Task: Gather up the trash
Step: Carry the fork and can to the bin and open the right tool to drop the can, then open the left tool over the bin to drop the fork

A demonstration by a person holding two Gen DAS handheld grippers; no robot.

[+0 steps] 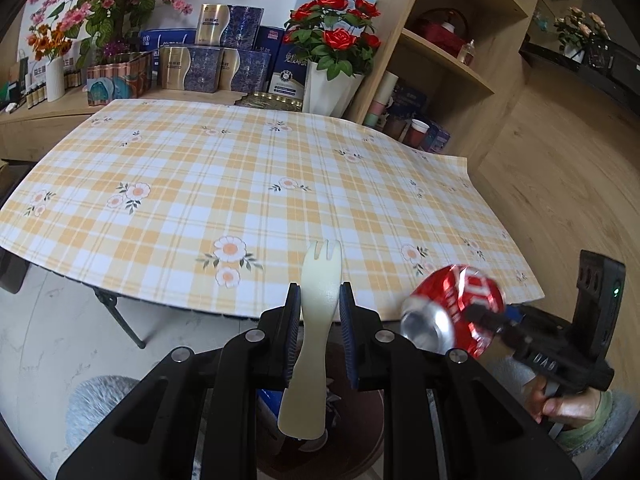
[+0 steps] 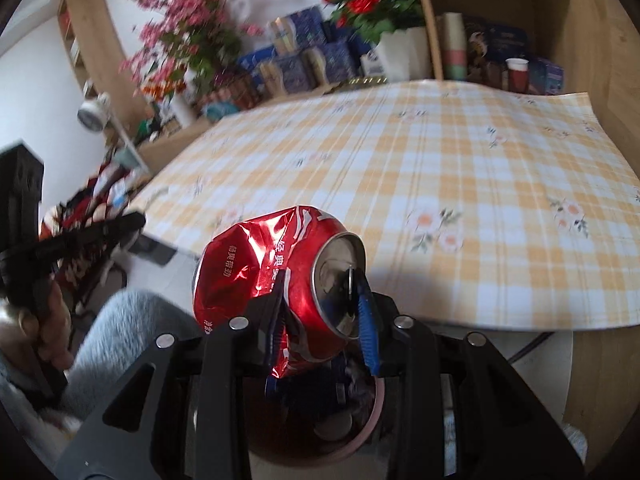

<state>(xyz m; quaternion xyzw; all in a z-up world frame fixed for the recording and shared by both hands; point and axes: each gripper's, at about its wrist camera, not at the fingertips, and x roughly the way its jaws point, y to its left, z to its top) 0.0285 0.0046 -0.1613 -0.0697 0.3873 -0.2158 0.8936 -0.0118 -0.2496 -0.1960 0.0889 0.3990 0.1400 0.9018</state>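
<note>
**Fork and crushed can held off the table's near edge**

Left wrist: a cream plastic fork (image 1: 316,320) is clamped upright by the left gripper (image 1: 319,304).

Right wrist: a crushed red can (image 2: 280,280) is gripped by the right gripper (image 2: 322,312), above a round bin (image 2: 360,436).

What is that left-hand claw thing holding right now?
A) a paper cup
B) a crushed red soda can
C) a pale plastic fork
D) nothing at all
C: the left gripper is clamped on a pale plastic fork, tines pointing away toward the checked tablecloth; the crushed red can sits in the right gripper instead.
</note>
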